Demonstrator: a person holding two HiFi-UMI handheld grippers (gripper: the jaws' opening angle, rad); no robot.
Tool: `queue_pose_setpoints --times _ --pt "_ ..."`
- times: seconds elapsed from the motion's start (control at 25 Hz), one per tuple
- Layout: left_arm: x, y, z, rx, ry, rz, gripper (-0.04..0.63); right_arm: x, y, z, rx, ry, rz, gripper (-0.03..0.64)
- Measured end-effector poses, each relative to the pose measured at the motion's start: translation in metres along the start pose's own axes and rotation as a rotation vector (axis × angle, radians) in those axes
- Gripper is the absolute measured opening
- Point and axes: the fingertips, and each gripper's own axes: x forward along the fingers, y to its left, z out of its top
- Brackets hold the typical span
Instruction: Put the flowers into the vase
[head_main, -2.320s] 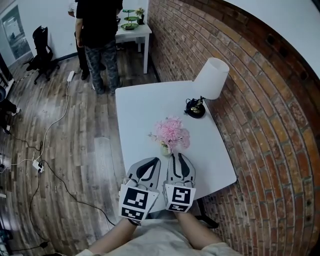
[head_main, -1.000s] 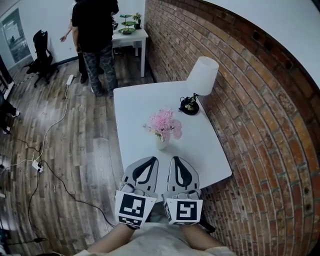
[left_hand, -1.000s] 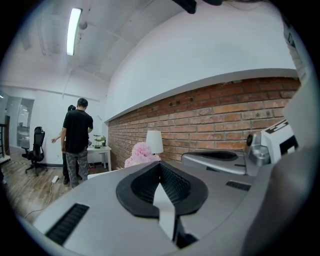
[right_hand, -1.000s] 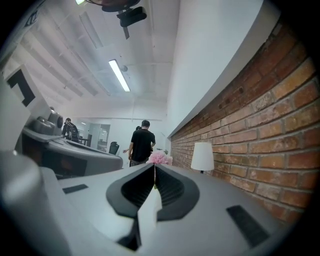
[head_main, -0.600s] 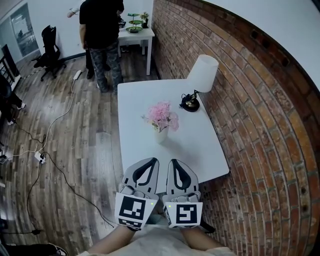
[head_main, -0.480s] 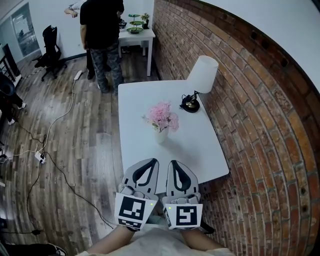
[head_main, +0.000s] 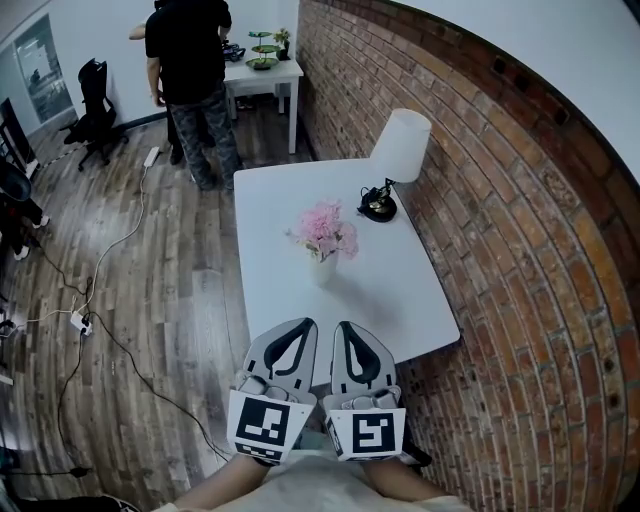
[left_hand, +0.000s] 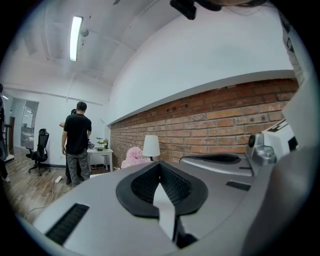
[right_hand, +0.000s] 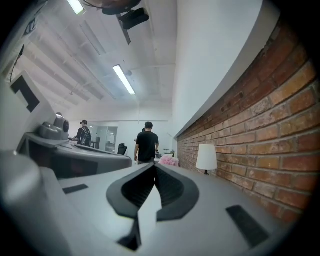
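Observation:
A bunch of pink flowers (head_main: 325, 229) stands upright in a small pale vase (head_main: 322, 269) in the middle of the white table (head_main: 385, 295). My left gripper (head_main: 303, 324) and right gripper (head_main: 346, 326) are side by side over the table's near edge, well short of the vase. Both are shut with nothing in them. In the left gripper view the left gripper's (left_hand: 160, 163) jaws meet, and the flowers (left_hand: 133, 154) show far ahead. The right gripper (right_hand: 154, 165) is likewise shut in its own view, with the flowers (right_hand: 169, 161) small in the distance.
A white-shaded lamp (head_main: 400, 146) on a black base stands at the table's far right, by the brick wall (head_main: 510, 210). A person in black (head_main: 188, 70) stands beyond, near a second white table (head_main: 262, 75). Cables (head_main: 85, 300) trail over the wooden floor on the left.
Both grippers have drawn back from the vase to the table's near edge, still shut. The flowers and vase stay where they were.

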Motion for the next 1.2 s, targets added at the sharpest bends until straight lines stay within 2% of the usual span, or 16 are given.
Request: queue_pose_setpoints --times 0.32,1.2 --pt "0.000 -0.009 0.004 0.003 -0.014 -0.023 0.008 -0.007 -0.006 0.004 -0.012 -0.007 -0.022 0.008" --pt "-0.001 -0.017 0.005 -0.010 -0.017 -0.023 0.008 -0.013 -0.006 0.001 -0.019 0.008 -0.004 0.006"
